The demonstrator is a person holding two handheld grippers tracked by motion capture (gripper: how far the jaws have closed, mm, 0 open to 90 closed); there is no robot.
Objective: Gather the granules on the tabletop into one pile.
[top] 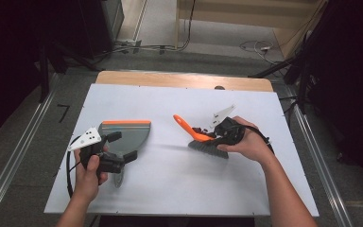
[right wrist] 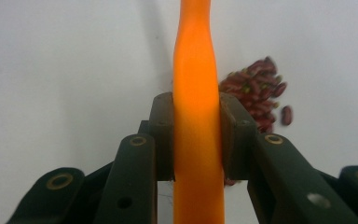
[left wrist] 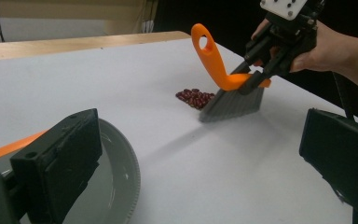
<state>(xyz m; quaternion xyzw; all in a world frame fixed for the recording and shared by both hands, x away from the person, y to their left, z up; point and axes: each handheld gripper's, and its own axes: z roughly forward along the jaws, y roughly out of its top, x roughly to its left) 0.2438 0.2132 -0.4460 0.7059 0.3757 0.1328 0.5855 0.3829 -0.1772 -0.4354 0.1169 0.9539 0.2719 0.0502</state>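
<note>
A hand brush with an orange handle [top: 185,125] and dark grey bristles [top: 208,147] stands on the white tabletop [top: 170,189]. My right gripper [top: 210,137] is shut on the handle, and the right gripper view shows the pads squeezing the orange handle [right wrist: 198,93] from both sides. A small pile of red beans [top: 201,130] lies right behind the bristles [left wrist: 235,105]. At the left lies a grey dustpan with an orange lip [top: 125,127]. My left gripper [top: 123,145] hovers open over its near part, one jaw above the pan's rim [left wrist: 121,168].
The white board ends at a wooden strip [top: 184,80] along the back. Beyond it are grey floor, cables and dark stands. Metal rails [top: 14,156] run along both sides of the table.
</note>
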